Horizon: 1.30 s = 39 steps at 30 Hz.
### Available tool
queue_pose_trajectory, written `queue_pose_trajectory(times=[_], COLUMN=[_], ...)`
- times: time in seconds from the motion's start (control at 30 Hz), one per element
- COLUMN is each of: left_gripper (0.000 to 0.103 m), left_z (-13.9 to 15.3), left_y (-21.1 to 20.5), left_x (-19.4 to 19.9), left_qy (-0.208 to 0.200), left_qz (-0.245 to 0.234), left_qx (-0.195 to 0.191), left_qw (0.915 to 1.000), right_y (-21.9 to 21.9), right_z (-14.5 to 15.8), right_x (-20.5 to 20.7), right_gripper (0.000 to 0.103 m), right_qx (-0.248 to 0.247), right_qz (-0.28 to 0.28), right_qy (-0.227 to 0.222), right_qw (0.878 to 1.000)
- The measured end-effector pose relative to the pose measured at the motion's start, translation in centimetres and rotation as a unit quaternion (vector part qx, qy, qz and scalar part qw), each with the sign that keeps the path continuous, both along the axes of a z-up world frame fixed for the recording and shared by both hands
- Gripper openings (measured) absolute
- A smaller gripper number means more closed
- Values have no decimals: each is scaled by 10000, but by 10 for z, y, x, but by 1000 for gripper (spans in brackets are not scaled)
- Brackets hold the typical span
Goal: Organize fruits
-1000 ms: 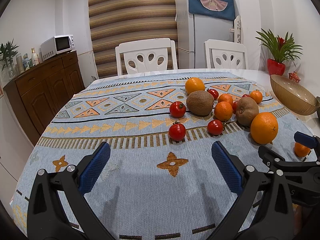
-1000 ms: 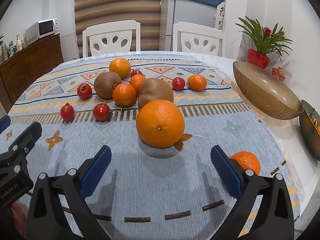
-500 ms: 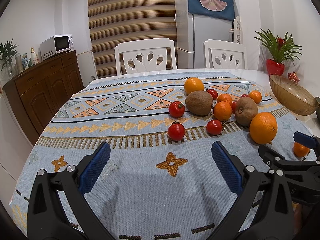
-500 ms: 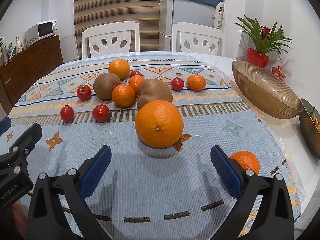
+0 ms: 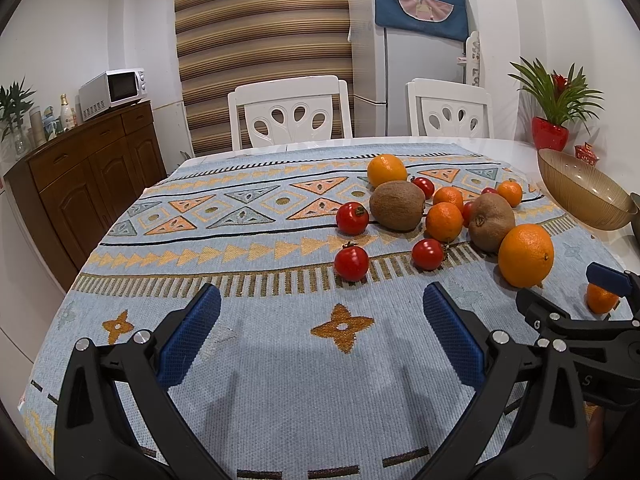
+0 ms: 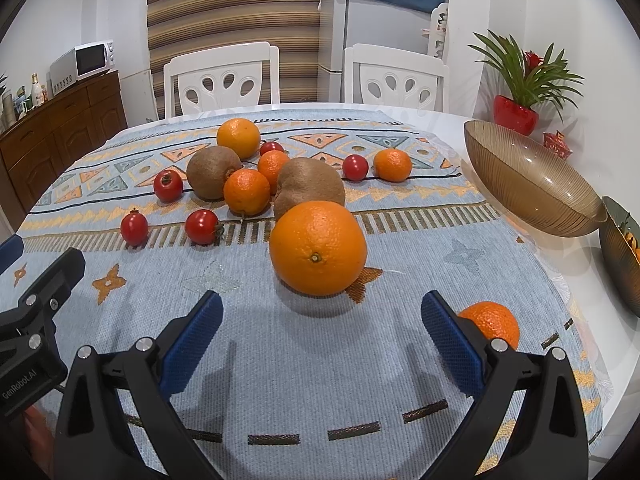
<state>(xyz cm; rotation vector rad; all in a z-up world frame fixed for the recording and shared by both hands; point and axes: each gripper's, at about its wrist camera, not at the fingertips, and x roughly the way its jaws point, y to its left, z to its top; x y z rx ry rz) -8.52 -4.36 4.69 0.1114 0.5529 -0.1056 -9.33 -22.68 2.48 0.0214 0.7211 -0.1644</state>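
Mandarin (image 6: 490, 325) half hidden behind right tongs (image 6: 320, 320).

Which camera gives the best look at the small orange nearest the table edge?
The right wrist view: the small orange sits close, beside the right jaw. In the left wrist view it is far right, partly hidden behind the other gripper.

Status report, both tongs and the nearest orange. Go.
Left tongs open, empty. Right tongs open, empty, lined up on big orange. Orange loose on cloth, untouched. Small mandarin beside right finger.
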Motion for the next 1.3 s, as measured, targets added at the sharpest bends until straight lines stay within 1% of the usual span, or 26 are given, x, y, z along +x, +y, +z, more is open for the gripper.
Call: queue_pose_trajectory(times=[0.5, 0.57, 0.6, 0.63, 0.67, 0.7, 0.77, 0.8, 0.9, 0.97, 1.03, 1.1, 1.17, 1.2, 1.23, 1.3], left_gripper=[100, 100, 100, 100, 100, 100, 100, 100, 100, 100, 99, 90, 89, 87, 84, 76], left_z=[0, -1, -1, 1, 2, 8, 19, 26, 37, 35, 32, 24, 16, 9, 5, -5], left_y=[1, 0, 0, 2, 5, 11, 19, 23, 25, 17, 12, 8, 7, 6, 5, -1], left_x=[0, 2, 6, 9, 11, 12, 13, 17, 28, 40, 51, 66, 80, 88, 93, 102], left_qy=[10, 103, 344, 606, 764, 907, 1075, 1250, 1570, 1806, 1903, 2052, 2251, 2377, 2436, 2556], left_qz=[2, -20, -80, -254, -403, -559, -771, -900, -1279, -1546, -1585, -1664, -1713, -1753, -1765, -1766], left_qx=[-4, -20, -72, -183, -297, -438, -534, -507, -363, -195, -88, -134, -259, -349, -381, -349], left_qw=[10000, 9999, 9994, 9977, 9958, 9933, 9898, 9868, 9786, 9711, 9688, 9644, 9588, 9548, 9529, 9499], right_y=[1, 0, -3, -6, -11, -15, -27, -38, -64, -78, -95, -108, -116, -118, -119, -118], right_z=[-1, -1, 0, 2, 5, 10, 21, 28, 38, 41, 41, 38, 30, 26, 21, 14], right_x=[1, 2, 1, -1, -4, -8, -19, -26, -43, -51, -60, -67, -69, -68, -65, -57], right_gripper=[98, 98, 98, 98, 98, 98, 98, 98, 98, 98, 96, 92, 88, 81, 75, 72], right_qx=[-13, 11, 113, 191, 173, 88, 21, 69, 6, -14, 179, 405, 518, 549, 583, 672], right_qz=[9, -4, 51, 123, 147, 124, 138, 209, 254, 254, 321, 383, 379, 362, 366, 420], right_qy=[23, 43, 95, 147, 185, 172, 137, 133, 159, 224, 346, 461, 635, 723, 828, 940], right_qw=[10000, 10000, 9999, 9996, 9996, 9997, 9998, 9997, 9996, 9994, 9987, 9974, 9959, 9952, 9942, 9924])
